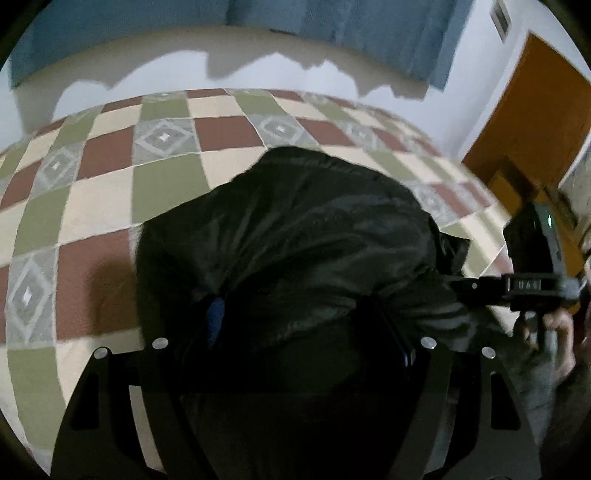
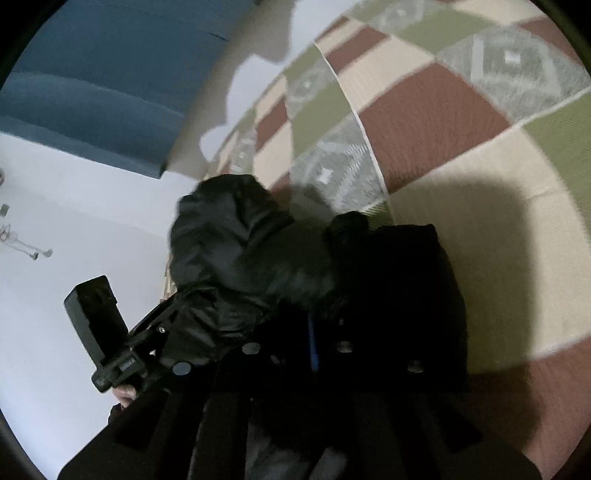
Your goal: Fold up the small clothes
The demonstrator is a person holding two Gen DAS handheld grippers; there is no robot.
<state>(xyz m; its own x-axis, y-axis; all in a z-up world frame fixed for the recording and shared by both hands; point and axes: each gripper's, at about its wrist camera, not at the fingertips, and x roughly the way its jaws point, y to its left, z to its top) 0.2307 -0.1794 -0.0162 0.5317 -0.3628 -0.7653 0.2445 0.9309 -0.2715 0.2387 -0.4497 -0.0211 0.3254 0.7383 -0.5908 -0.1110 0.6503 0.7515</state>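
A dark garment (image 1: 295,236) hangs bunched in the air above a checked quilt (image 1: 110,184), which spreads out in cream, green, rust and grey squares. The cloth is black and slightly shiny, crumpled into a loose mound, and both grippers have hold of it at its near edge.

The left gripper (image 1: 291,354) sits buried in the folds; the cloth drapes right over its fingers, so they appear closed on the garment, though the tips themselves are hidden. A strip of blue (image 1: 216,321) shows at one finger.

The right gripper (image 2: 314,350) is likewise swallowed by the fabric, apparently clamped on it, its tips hidden too. From the left side it shows as a black body (image 1: 532,258) at the garment's right end, with a hand (image 1: 554,332) below it.

Behind the quilt stands a pale wall (image 1: 129,62) with a blue curtain (image 1: 332,22) above it. An orange door (image 1: 535,110) stands to the right.
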